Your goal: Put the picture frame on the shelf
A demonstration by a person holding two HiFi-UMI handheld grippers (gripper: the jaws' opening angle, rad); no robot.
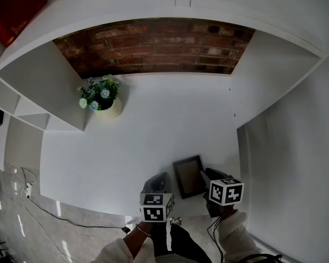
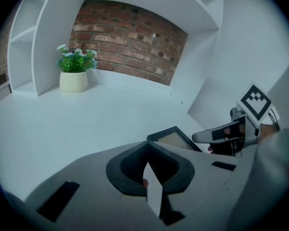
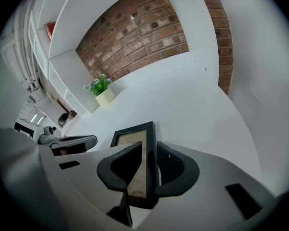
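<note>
The right gripper's jaws are clamped on the right-hand edge of the picture frame, one pad on its glass face and the other behind its black border. The frame runs from the jaws toward 12 o'clock. The left gripper's jaws meet at their tips with nothing between them, and only a white sliver of surface shows through the slit below. In the head view the frame lies low at about 5 o'clock on the white shelf surface, face up, between the two grippers. I cannot tell whether it rests on the surface or hangs just above it. The left gripper sits just beside the frame at its 8 o'clock, apart from it. Both grippers point toward 12 o'clock, side by side, marker cubes up. Behind them two forearms in pale sleeves come in from 6 o'clock, close together, the left wrist bare at the cuff. Well apart, at 10 o'clock on the surface, a potted plant stands against a side panel, and a brick wall closes the back at 12 o'clock.
</note>
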